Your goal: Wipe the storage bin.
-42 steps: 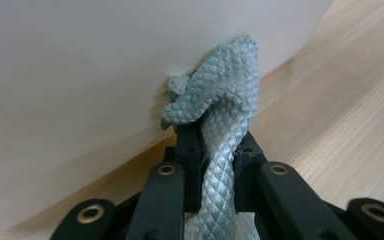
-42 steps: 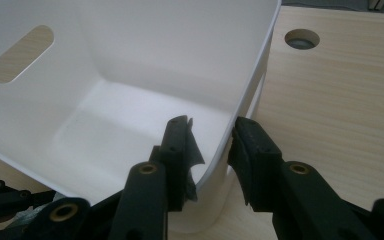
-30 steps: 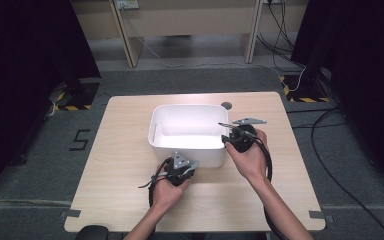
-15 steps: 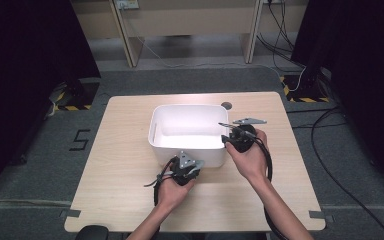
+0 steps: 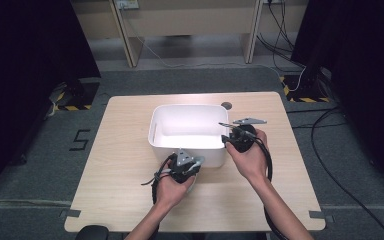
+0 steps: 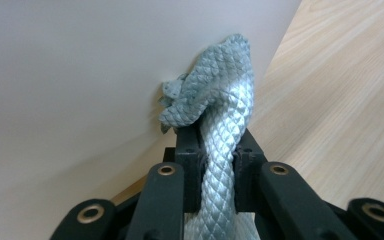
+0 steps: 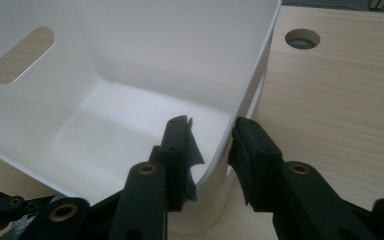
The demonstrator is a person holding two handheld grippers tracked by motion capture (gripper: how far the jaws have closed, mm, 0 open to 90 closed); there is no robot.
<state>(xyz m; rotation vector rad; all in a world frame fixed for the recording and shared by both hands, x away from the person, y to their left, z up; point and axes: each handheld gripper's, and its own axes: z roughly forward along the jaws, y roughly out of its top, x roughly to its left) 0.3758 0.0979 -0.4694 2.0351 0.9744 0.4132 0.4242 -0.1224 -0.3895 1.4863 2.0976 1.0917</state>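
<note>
A white plastic bin (image 5: 187,107) stands in the middle of the wooden table (image 5: 120,150). My left gripper (image 5: 189,164) sits at the bin's near wall (image 6: 80,75), shut on a grey-white braided rope (image 6: 215,100). The rope's frayed end pokes past the jaws (image 6: 219,145) and touches the wall. My right gripper (image 5: 225,131) is at the bin's near right corner. Its jaws (image 7: 212,135) straddle the rim, one inside and one outside, and press on the wall (image 7: 155,50). The bin's inside looks bare.
A slot handle (image 7: 22,55) is cut in the bin's far wall. A round cable hole (image 5: 226,105) lies in the table behind the bin. Dark cables trail from both grippers. Desk legs and floor cables lie beyond the table's far edge.
</note>
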